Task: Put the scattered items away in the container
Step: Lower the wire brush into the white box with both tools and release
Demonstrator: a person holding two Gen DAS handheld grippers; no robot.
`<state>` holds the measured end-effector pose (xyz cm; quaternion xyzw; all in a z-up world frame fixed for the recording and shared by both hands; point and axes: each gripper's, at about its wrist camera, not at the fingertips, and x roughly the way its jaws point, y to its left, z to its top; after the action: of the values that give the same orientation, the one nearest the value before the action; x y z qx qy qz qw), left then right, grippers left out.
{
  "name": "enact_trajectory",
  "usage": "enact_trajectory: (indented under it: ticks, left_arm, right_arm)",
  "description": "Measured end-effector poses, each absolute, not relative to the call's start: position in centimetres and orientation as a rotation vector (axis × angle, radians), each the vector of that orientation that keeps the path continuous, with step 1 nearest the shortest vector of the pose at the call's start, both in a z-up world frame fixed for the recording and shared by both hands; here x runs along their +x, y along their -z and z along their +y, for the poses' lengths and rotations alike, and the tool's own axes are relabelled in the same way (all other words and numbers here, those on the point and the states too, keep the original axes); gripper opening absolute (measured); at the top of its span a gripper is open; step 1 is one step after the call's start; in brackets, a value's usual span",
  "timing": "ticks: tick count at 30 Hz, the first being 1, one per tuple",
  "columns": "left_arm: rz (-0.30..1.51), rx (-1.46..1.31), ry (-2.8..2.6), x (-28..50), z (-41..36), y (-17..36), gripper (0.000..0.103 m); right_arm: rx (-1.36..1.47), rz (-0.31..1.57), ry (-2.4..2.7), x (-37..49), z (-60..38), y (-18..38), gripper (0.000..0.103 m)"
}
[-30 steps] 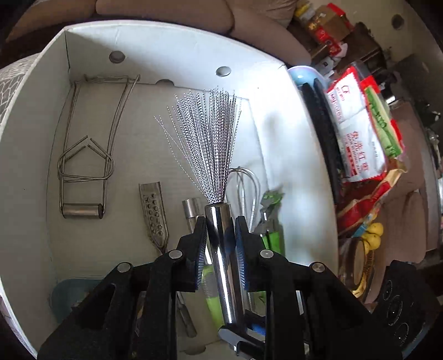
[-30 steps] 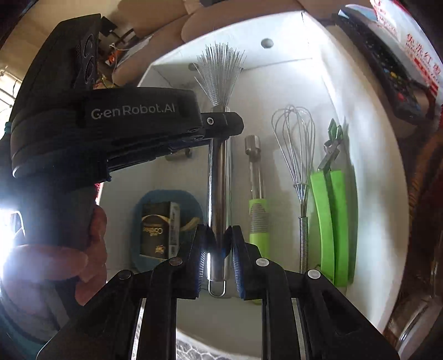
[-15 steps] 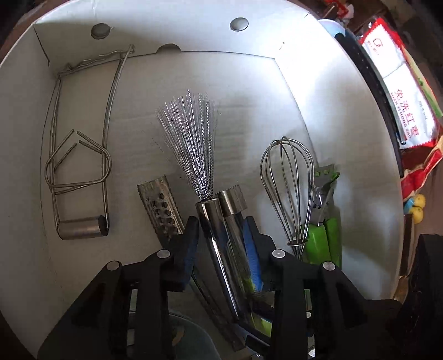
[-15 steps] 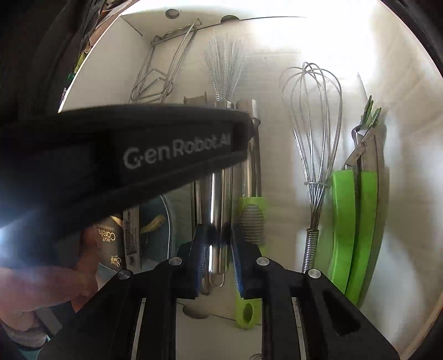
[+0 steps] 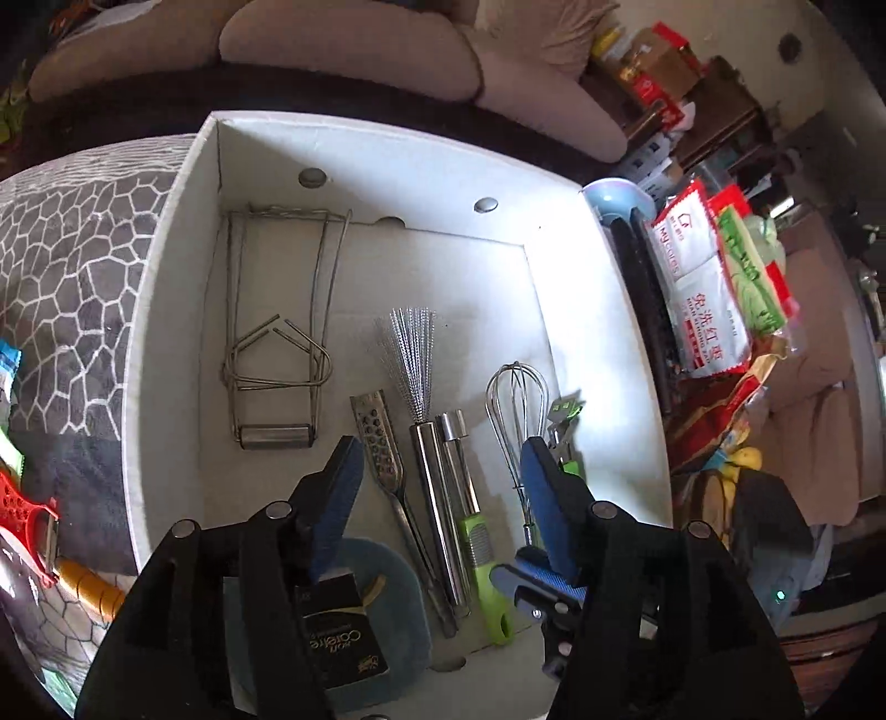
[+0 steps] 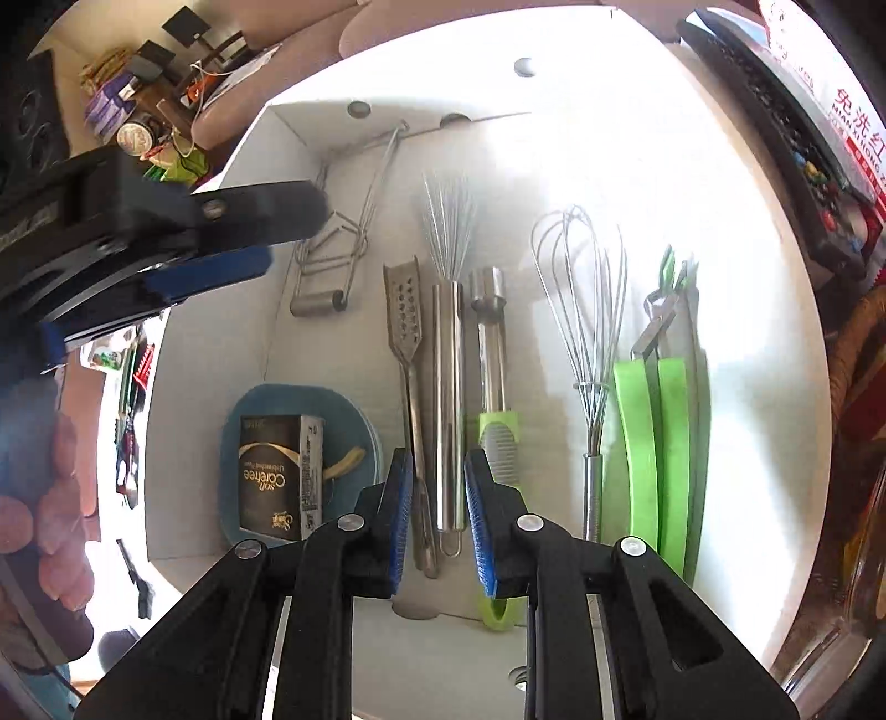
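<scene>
Both cameras look steeply down into the same white box (image 5: 166, 310), each from behind its own two fingers. The left wrist view sits higher and further back, so it also takes in the sofa (image 5: 343, 50) and the packets (image 5: 703, 288) beside the box. The right wrist view is closer. Both share the row of utensils, for example the whisk (image 6: 587, 310).

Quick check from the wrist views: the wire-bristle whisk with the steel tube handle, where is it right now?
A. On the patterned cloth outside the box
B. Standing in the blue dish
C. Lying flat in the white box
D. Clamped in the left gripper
C: the wire-bristle whisk lies flat on the white box floor between the slotted spatula and the green-handled tool.
</scene>
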<state>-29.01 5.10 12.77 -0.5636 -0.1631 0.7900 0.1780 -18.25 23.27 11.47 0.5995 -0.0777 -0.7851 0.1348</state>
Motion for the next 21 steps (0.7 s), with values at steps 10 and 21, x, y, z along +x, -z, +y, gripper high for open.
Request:
enact_trajectory:
  ticks: [10, 21]
  left_arm:
    - [-0.441, -1.454, -2.331, -22.3, -4.1, -17.0, 0.073]
    - [-0.415, -1.449, -2.308, -21.1, -6.4, -15.9, 0.073]
  right_arm:
    - [1.753, -0.082, 2.394, -30.6, 19.7, -9.1, 0.041]
    - [1.823, 0.254, 2.383, -35.7, 15.3, -4.9, 0.02]
